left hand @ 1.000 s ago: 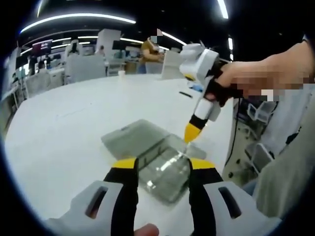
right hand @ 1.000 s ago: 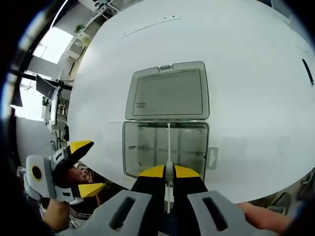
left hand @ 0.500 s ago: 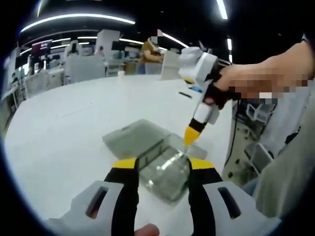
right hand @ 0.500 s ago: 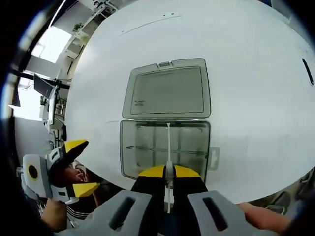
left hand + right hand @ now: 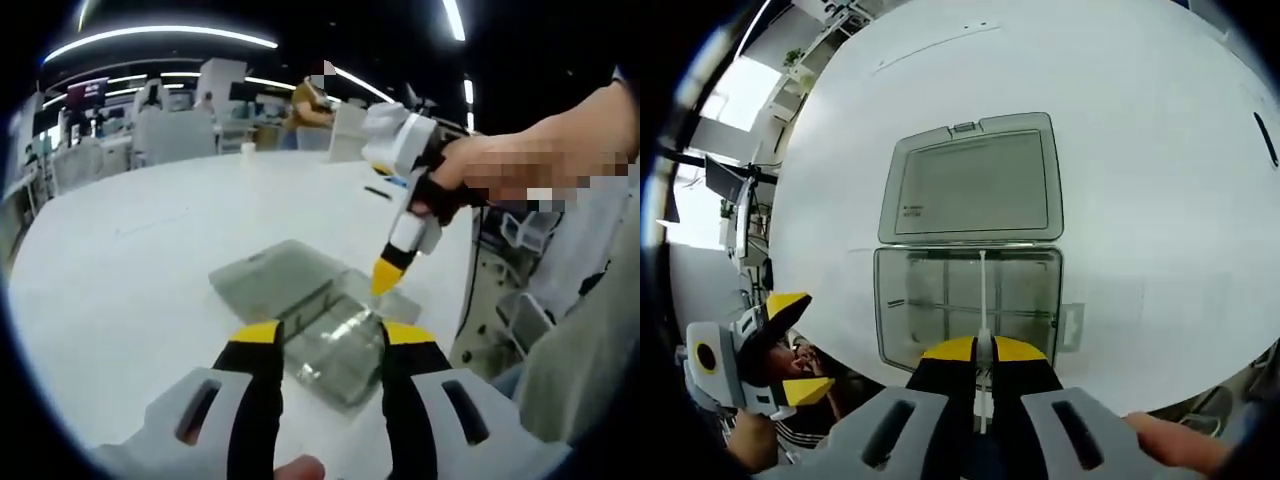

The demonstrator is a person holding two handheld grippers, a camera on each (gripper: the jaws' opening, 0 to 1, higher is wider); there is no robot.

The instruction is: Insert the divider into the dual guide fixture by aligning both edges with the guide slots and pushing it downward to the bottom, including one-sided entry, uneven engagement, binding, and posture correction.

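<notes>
right gripper (image 5: 981, 349) pinching divider (image 5: 982, 295), box (image 5: 968, 305) below

Box (image 5: 970, 260): clear smoky plastic, glossy, lid w/ faint frosted look. Divider (image 5: 982, 300): thin white plastic strip, smooth. Table (image 5: 1140, 150): white, matt, smooth. Right gripper (image 5: 983, 350) and left gripper (image 5: 322, 335): matt black jaws w/ yellow tips, grey-white plastic bodies.
</notes>
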